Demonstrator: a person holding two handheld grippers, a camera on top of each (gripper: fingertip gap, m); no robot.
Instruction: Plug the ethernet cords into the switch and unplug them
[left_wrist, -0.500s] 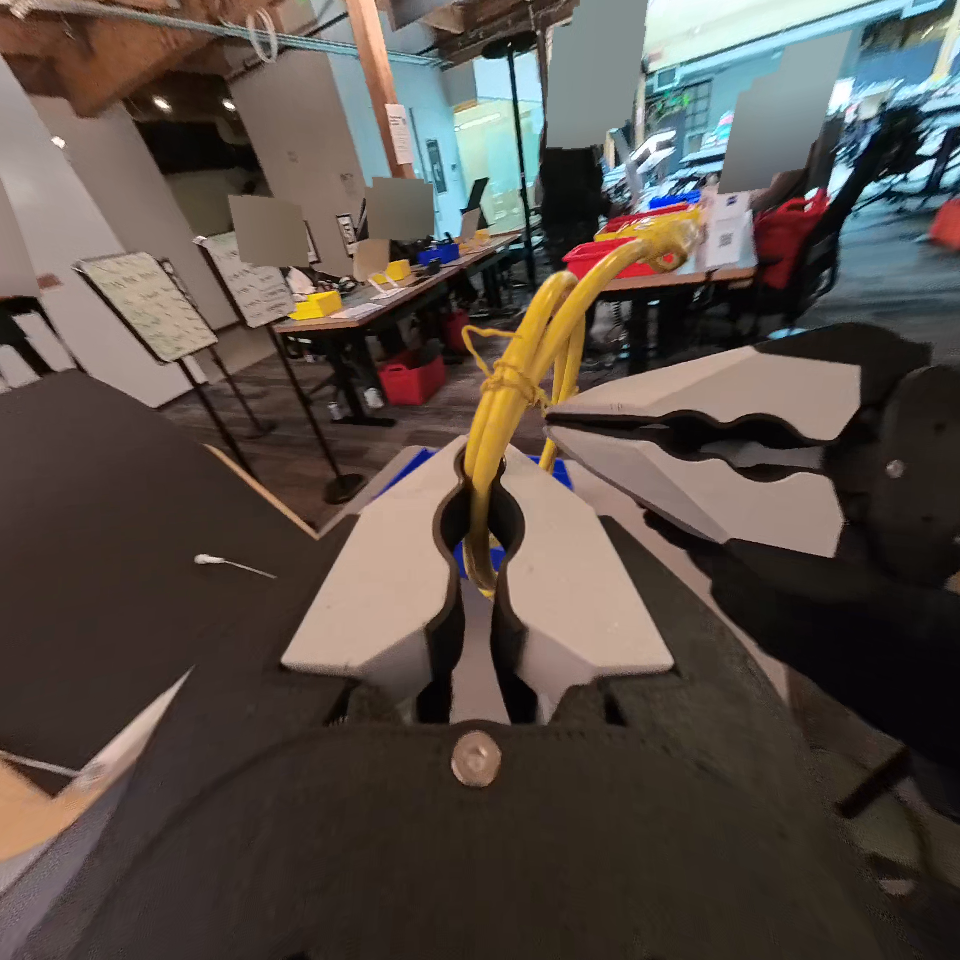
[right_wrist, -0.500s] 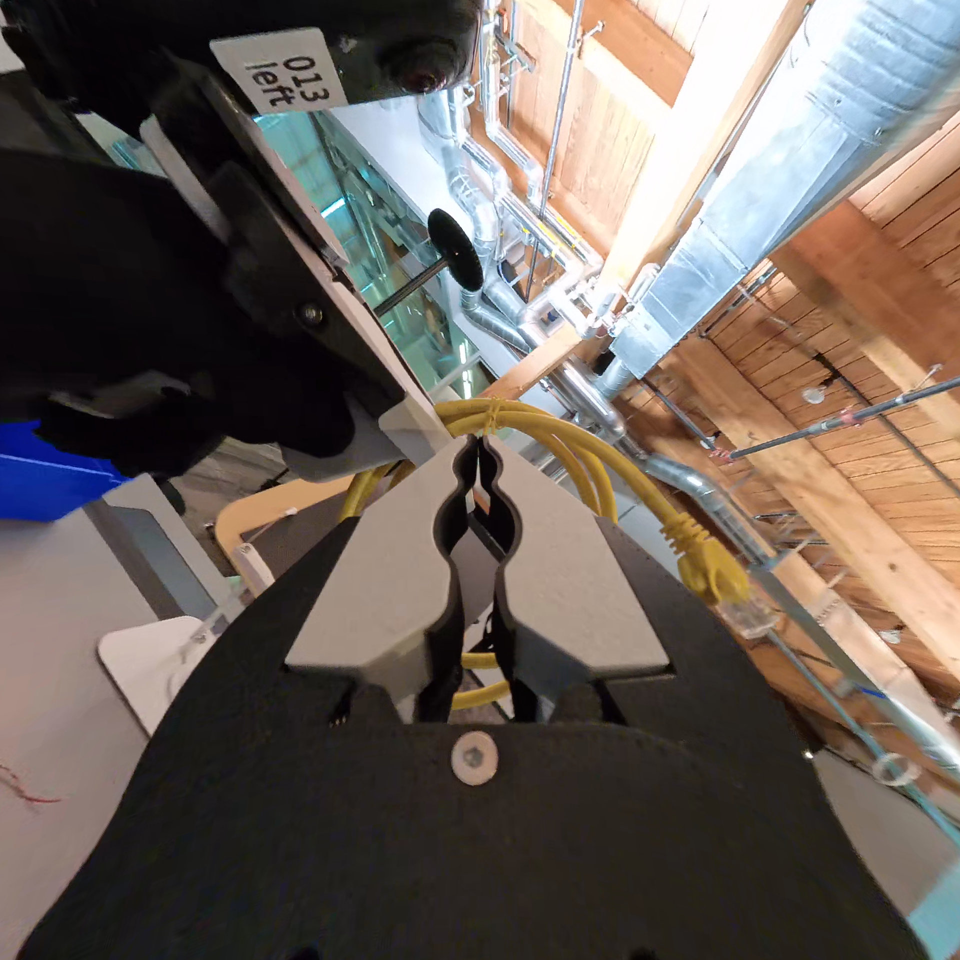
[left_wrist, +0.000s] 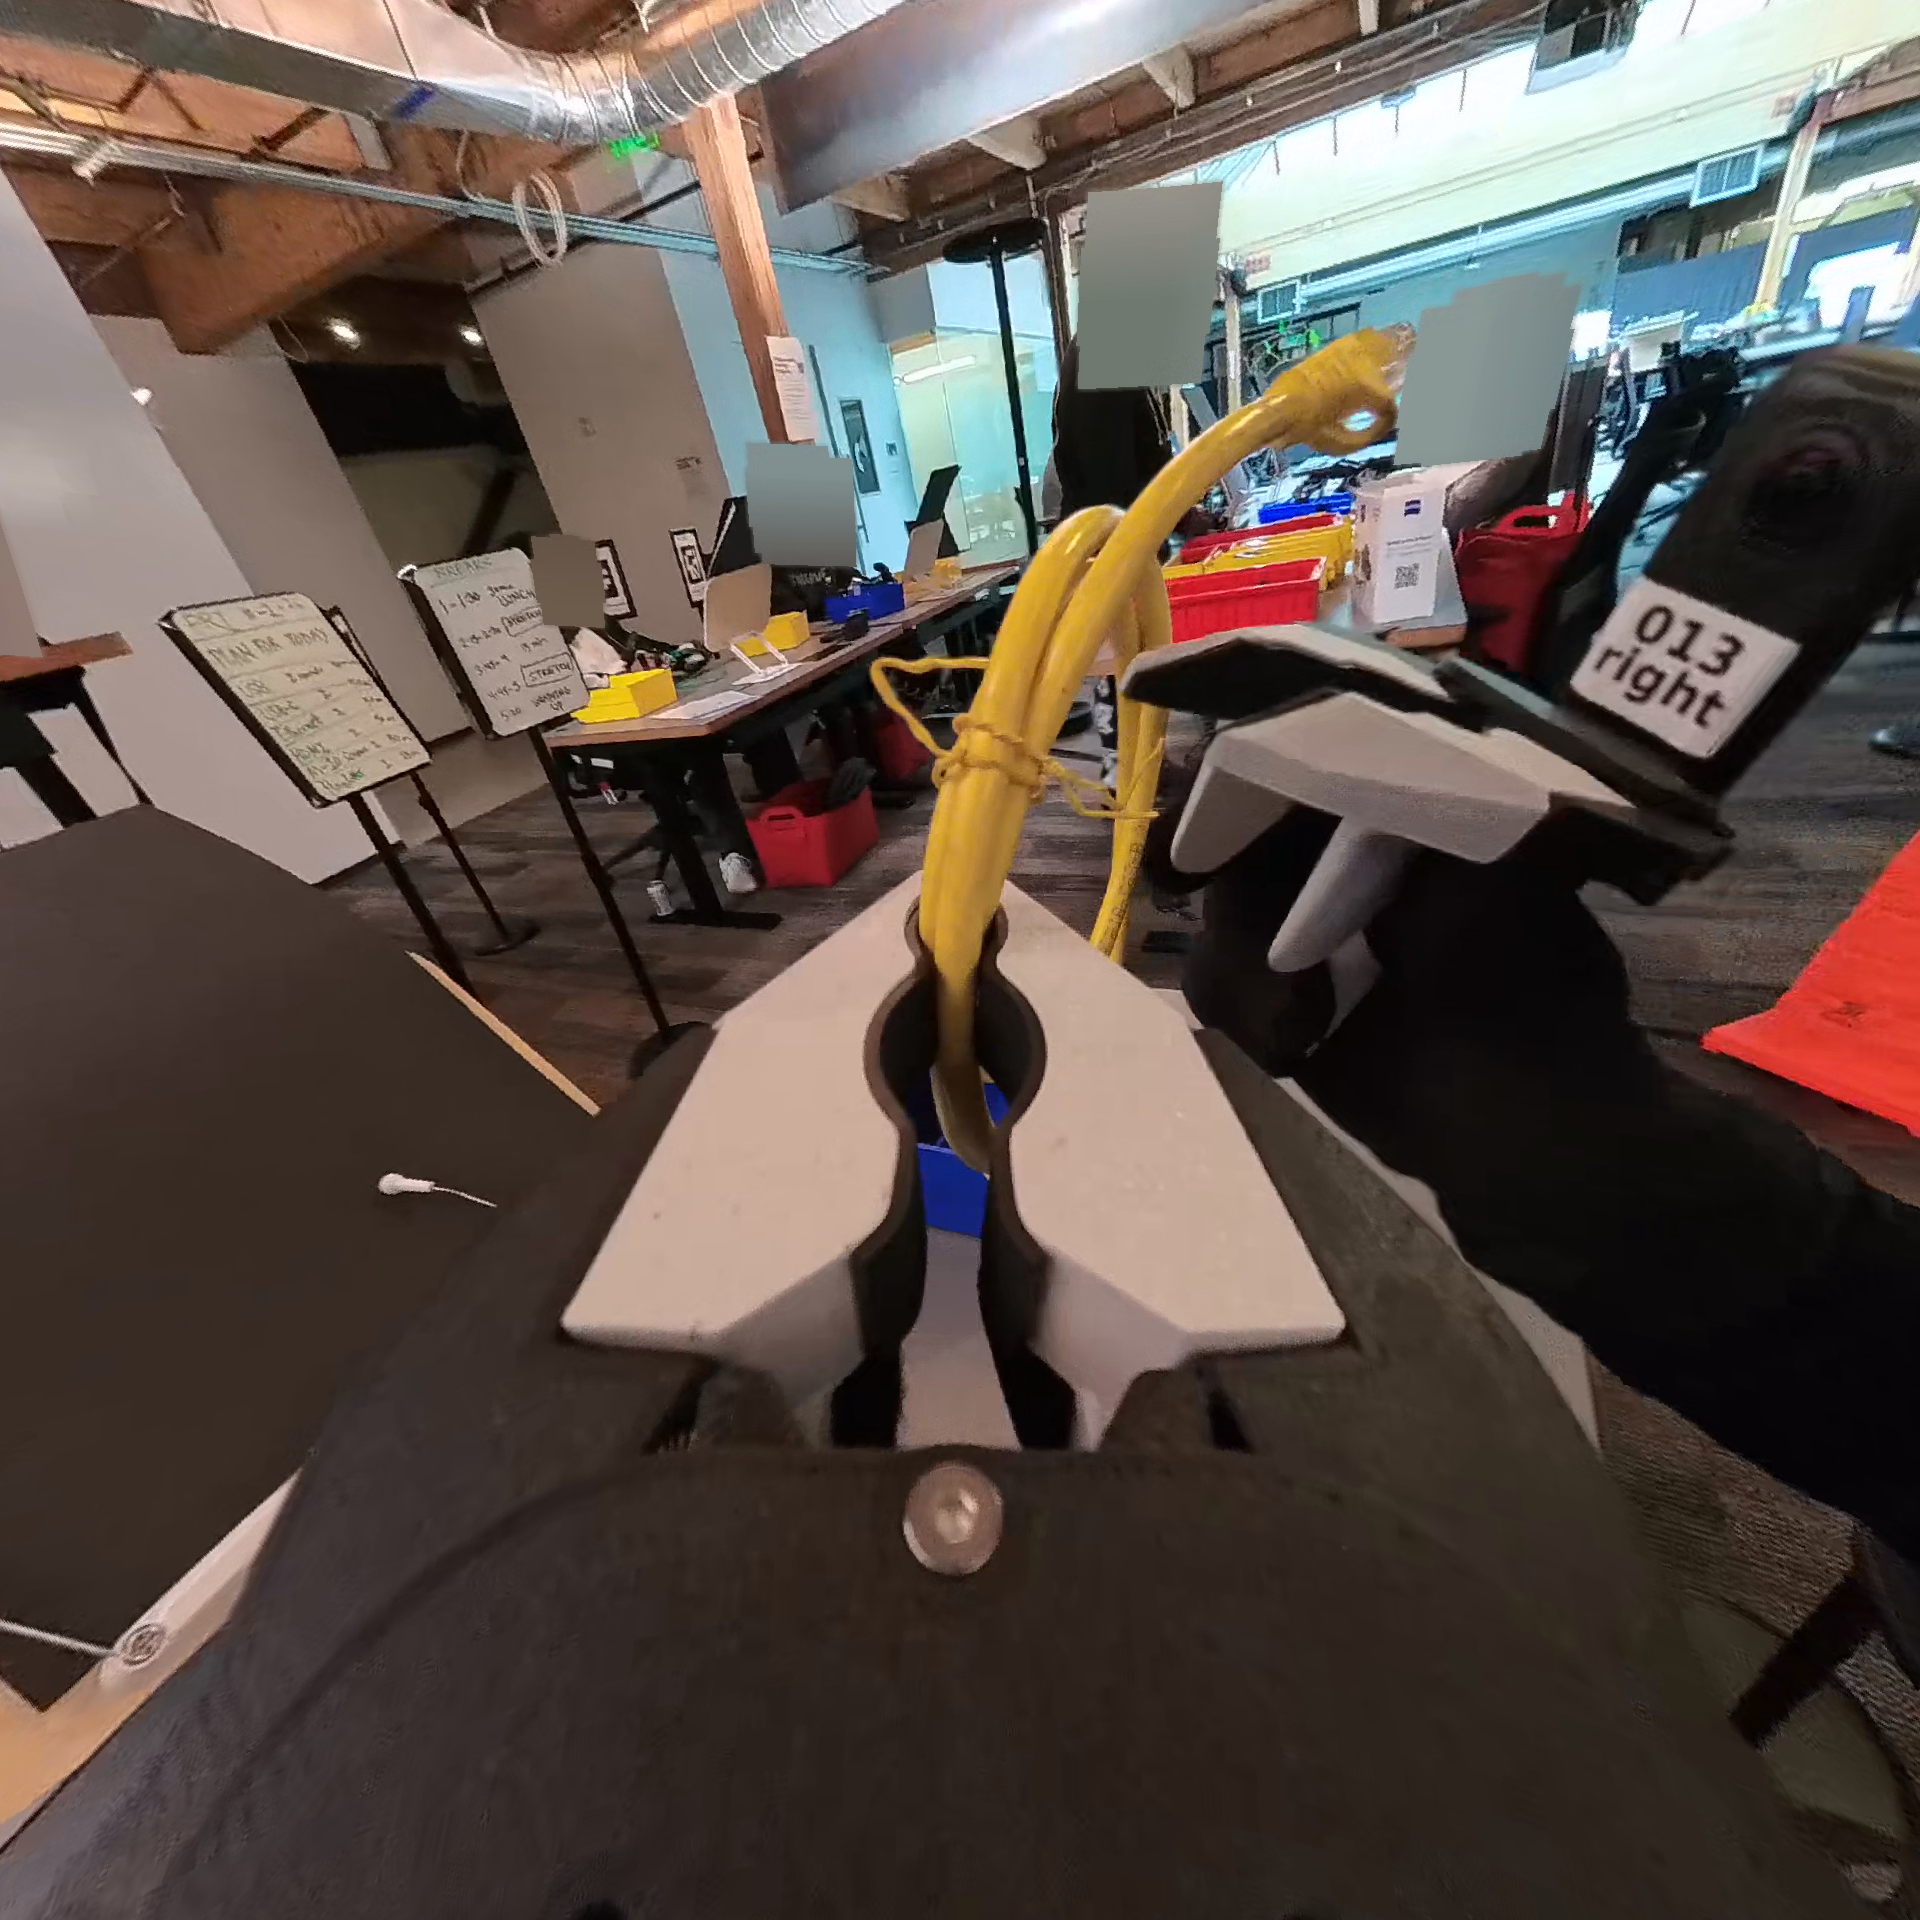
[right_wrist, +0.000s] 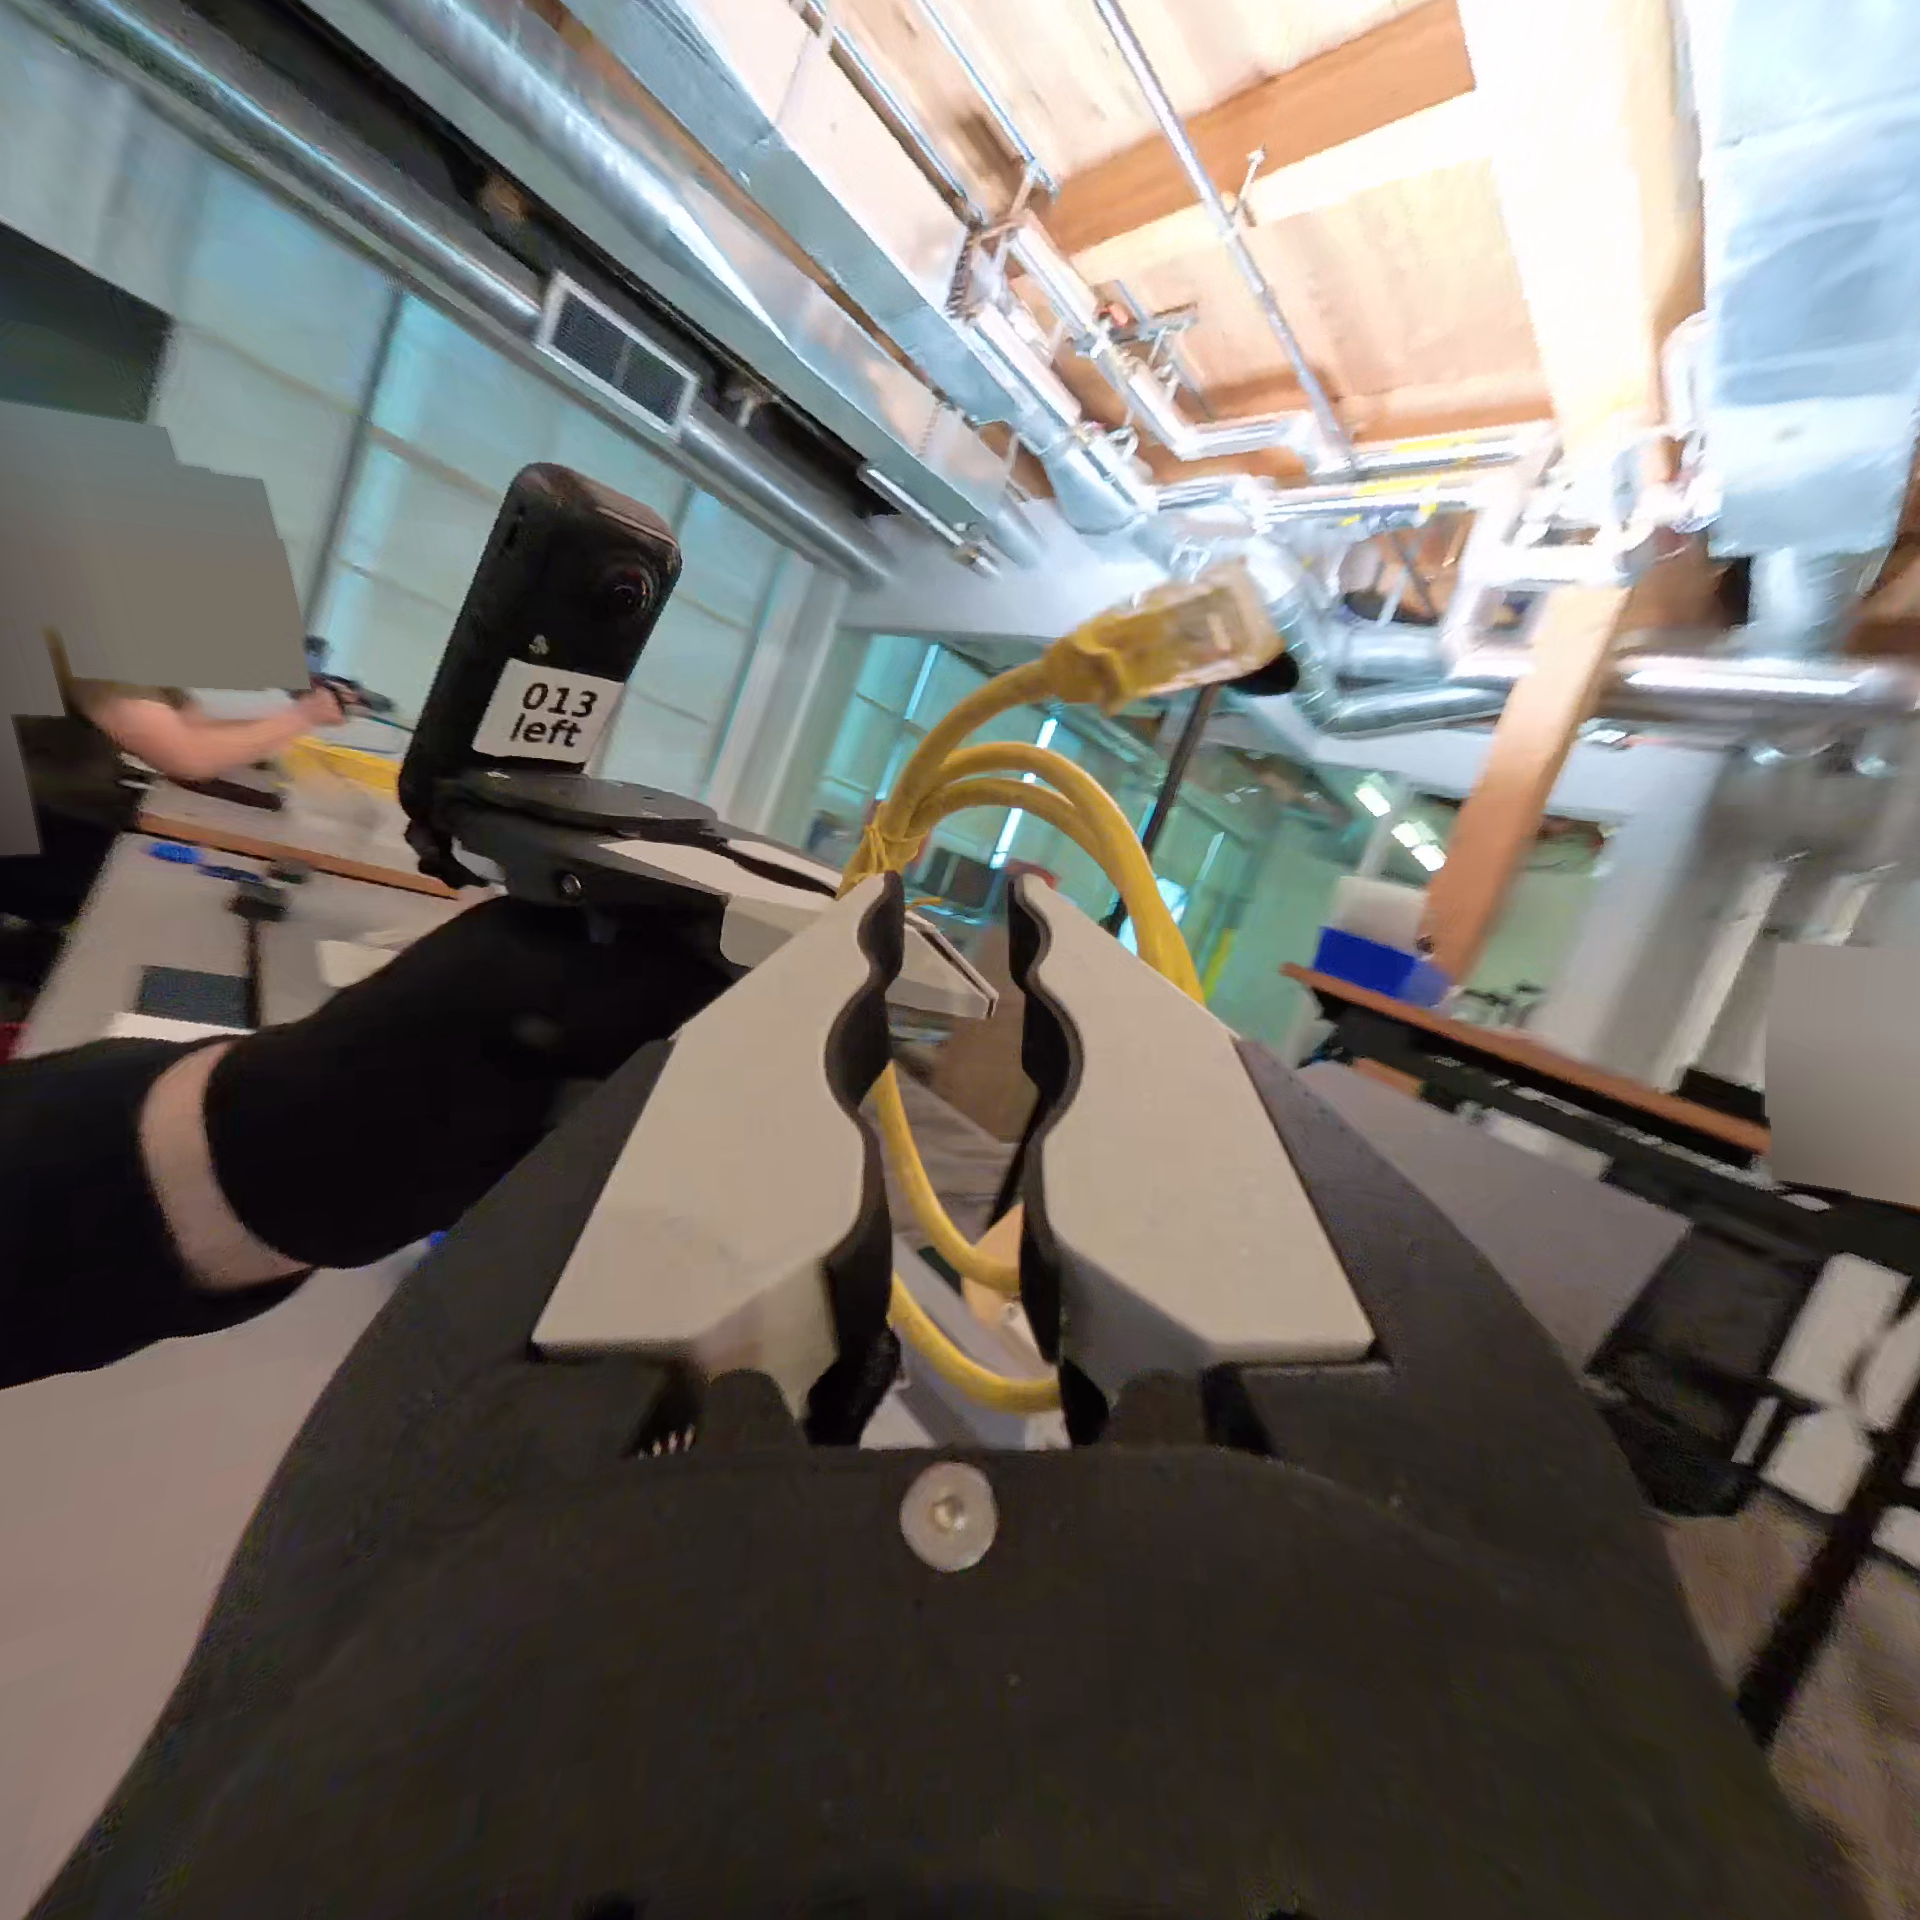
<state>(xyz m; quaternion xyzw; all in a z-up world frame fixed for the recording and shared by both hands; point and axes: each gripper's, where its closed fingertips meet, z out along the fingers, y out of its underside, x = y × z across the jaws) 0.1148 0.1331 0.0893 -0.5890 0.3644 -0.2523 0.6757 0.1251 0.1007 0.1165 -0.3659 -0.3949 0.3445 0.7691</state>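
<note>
workbench (left_wrist: 187, 1091): dark matte top, lower left of left wrist view; pale wood edge runs along its far side.
left gripper (left_wrist: 954, 940): grey fingers with black pads, pressed together on the yellow ethernet cord (left_wrist: 1023, 665); cord sits in the rounded notch between the pads. In right wrist view it shows at left (right_wrist: 966, 992), held by a black-gloved hand (right_wrist: 416, 1049), camera mounted on top.
right gripper (right_wrist: 948, 904): jaws spread, a clear gap between the pads, not gripping anything. Cord loops run through the gap and behind the fingers; contact with the pads cannot be told. In left wrist view it sits right of the cord (left_wrist: 1210, 821), just beside the bundle.
ethernet cord: short yellow bundle, coiled into a few loops and bound with a thin yellow twist tie (left_wrist: 987, 764). Held off the table, standing up out of the left jaws.
connector (right_wrist: 1179, 634): free end of the cord, yellow boot with clear plug, arcing above both grippers, plugged into nothing.
blue bin (left_wrist: 951, 1174): partly visible through the left fingers, below the cord.
small white item (left_wrist: 400, 1184): lying on the workbench with a thin lead, well apart from the grippers.
</note>
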